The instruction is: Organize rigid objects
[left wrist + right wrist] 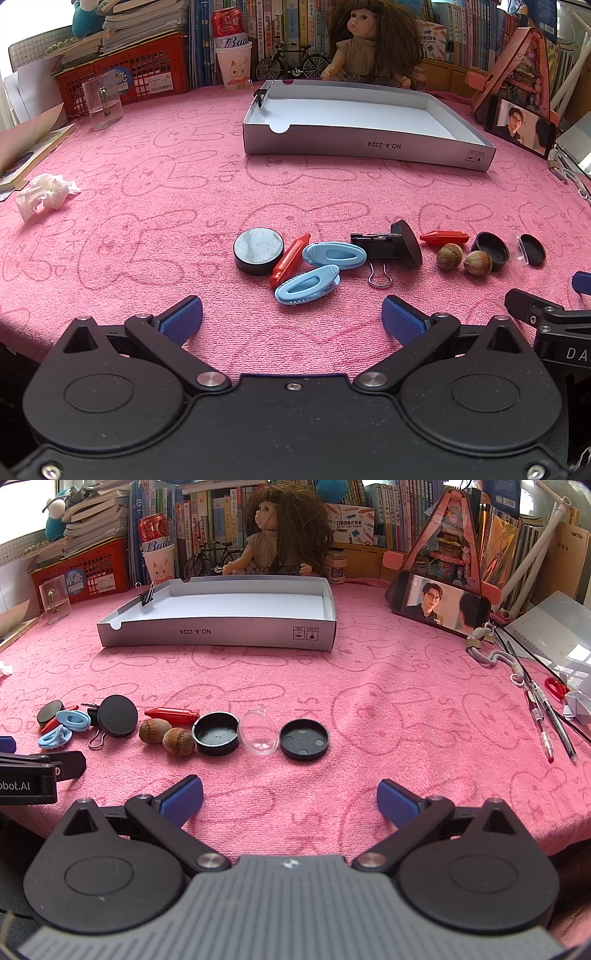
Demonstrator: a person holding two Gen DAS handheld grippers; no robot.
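Observation:
A row of small objects lies on the pink cloth: a black disc [258, 251], a red clip [289, 259], two light blue clips [334, 254], a black binder clip [376, 246], two hazelnuts [463, 257], a second red clip [171, 714], black caps [216, 733] [304, 738] and a clear lid [258, 732]. An empty white box [369, 146] [221, 631] stands behind them, with a binder clip [147, 596] on its left wall. My left gripper [291, 319] is open and empty in front of the blue clips. My right gripper [290, 799] is open and empty in front of the caps.
A doll [369, 40], books, a red basket [122, 74], a can on a cup [231, 48] and a clear glass [102, 101] line the back. A phone [441, 605] stands at the right, with pens [546, 716] beside it. Crumpled tissue [46, 194] lies at the left.

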